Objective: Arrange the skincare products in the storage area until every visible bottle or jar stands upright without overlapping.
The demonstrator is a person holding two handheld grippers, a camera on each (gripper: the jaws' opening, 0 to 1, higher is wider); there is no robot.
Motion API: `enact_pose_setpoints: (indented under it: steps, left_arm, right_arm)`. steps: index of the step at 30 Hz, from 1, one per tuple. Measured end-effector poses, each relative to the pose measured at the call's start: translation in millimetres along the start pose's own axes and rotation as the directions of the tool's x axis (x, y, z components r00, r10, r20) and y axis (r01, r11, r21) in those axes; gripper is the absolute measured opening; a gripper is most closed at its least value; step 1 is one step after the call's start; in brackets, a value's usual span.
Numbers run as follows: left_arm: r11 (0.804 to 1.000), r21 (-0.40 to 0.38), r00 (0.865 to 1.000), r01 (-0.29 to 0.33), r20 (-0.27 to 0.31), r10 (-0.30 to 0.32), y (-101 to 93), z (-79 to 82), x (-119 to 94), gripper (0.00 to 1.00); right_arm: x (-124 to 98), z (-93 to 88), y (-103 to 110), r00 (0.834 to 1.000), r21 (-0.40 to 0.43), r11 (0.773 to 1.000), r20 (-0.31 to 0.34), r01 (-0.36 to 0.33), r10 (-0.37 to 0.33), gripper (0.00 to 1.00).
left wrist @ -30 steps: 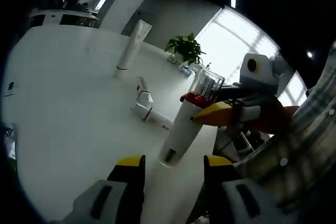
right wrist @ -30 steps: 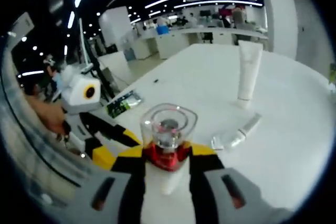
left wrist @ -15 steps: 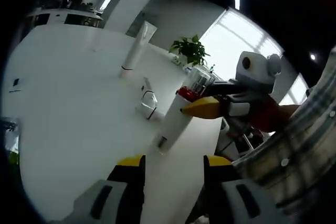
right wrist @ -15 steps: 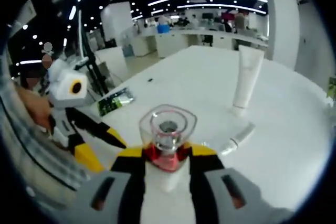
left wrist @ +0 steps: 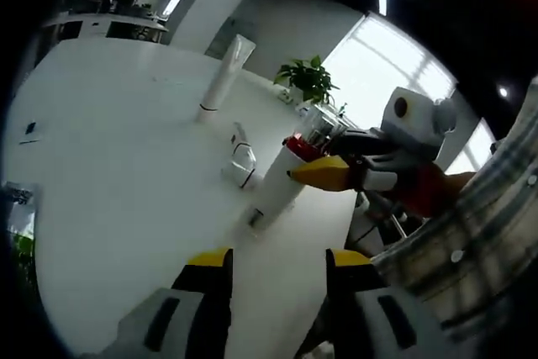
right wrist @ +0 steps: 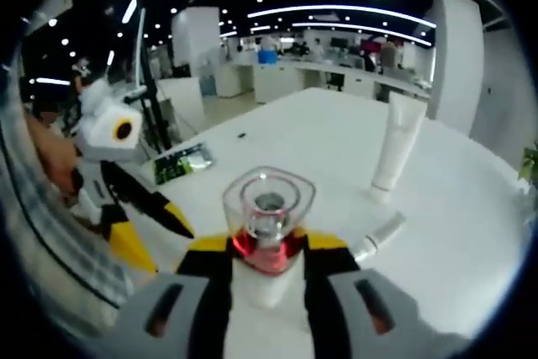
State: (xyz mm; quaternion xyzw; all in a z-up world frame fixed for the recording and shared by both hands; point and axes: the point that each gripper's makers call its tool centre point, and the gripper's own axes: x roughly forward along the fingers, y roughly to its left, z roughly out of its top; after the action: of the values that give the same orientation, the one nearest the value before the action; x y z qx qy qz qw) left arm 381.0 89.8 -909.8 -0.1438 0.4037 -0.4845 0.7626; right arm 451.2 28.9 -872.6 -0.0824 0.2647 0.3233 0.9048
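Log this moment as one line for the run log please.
right tool shut on bottle, tilted | left tool open, holding nothing | tube upright | small tube lying flat

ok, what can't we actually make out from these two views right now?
- Bottle base, right gripper view: hidden by the right gripper clamping its neck.
- Bottle label, left gripper view: too small to read.
- Lying tube, right gripper view: near end cut off behind the jaw.
- Lying tube print, left gripper view: blurred.
- Left gripper: open, holding nothing.
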Motion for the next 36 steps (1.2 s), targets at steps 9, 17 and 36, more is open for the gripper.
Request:
enact_pose_setpoints:
  steps: [9,17,36]
  left_arm:
    - [1.000,-0.004,1.000,0.001,-0.001,-0.001,0.0,-1.2,0.2,0.45]
    - [1.000,-0.012,1.000,-0.008,-0.011,0.008,3.2,-5.6,-2.7,0.45]
    - [0.999,-0.041,1.000,-0.015,-0.010,0.015,3.7,-15.1,-8.4,0.45]
  right_arm:
    - [-0.6,-0.9,0.9,1.000,-0.007,1.000,0.011,0.008,-0.008,0.30]
    - [-2.0,-0.9,1.4,1.000,0.001,1.000,0.024,0.011,-0.011,0.30]
    - [-1.5,-7.6,5.0,1.000,0.078,0.997,-0.011,0.005,-0.004,0.32]
